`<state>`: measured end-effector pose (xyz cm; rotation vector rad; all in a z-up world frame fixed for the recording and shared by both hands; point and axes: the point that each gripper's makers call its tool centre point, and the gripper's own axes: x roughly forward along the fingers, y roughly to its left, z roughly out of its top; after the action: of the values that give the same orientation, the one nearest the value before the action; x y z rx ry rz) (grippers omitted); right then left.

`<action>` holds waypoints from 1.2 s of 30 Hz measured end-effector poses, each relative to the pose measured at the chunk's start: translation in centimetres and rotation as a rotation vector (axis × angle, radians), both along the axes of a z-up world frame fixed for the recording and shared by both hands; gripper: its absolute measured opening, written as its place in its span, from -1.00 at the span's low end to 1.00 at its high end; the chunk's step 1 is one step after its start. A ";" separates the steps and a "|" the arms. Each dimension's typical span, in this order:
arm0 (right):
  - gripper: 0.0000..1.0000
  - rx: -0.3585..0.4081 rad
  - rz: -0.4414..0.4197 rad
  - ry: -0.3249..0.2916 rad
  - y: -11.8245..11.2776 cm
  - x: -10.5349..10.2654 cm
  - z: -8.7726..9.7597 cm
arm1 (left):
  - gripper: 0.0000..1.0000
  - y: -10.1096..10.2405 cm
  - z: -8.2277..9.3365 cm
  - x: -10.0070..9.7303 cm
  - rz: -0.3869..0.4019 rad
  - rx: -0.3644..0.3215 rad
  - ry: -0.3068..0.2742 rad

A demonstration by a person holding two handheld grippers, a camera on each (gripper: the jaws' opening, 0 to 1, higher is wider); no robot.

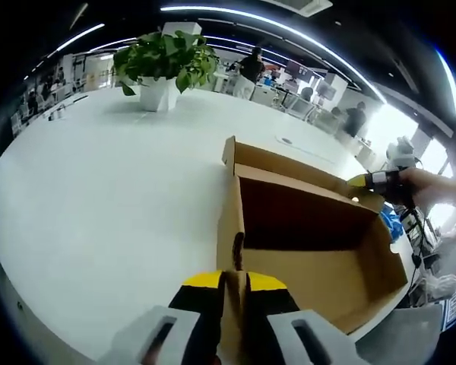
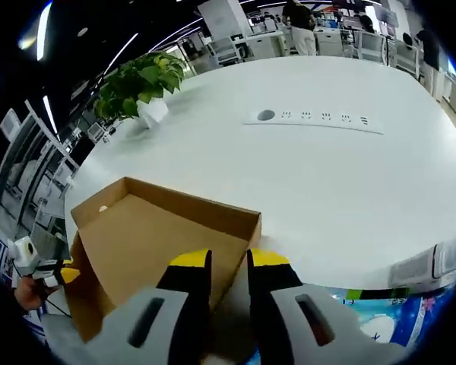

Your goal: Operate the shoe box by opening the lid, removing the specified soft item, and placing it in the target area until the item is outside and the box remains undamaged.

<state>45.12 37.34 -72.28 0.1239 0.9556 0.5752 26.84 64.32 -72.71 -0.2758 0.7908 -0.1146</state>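
Gaping brown shoe box [image 1: 311, 251], both grippers clamping opposite walls.

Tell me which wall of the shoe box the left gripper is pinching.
The notched wall of the shoe box, running between the left gripper's jaws; the right gripper holds the opposite corner.

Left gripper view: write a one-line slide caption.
Left claw pinches the cardboard box wall on a white table; right claw grips the far corner.

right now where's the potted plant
The potted plant stands on the white table, upper left in the left gripper view, well beyond the open cardboard box; the right gripper view has it upper left too.
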 end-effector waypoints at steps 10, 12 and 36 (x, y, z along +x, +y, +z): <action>-0.91 -0.088 -0.057 0.044 -0.9 -1.1 0.3 | -0.81 -0.1 -0.2 0.2 0.007 -0.005 0.001; -0.92 -0.128 -0.034 0.026 -1.0 -1.4 0.7 | -0.81 -0.1 -0.3 0.3 0.005 0.006 0.005; -0.95 -0.136 0.045 -0.165 -0.9 1.1 6.2 | -0.87 0.4 -0.7 0.5 0.048 0.049 0.039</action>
<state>46.24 36.43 -66.08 -0.0660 0.8355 0.5516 27.33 64.75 -73.43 -0.2508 0.8245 -0.0451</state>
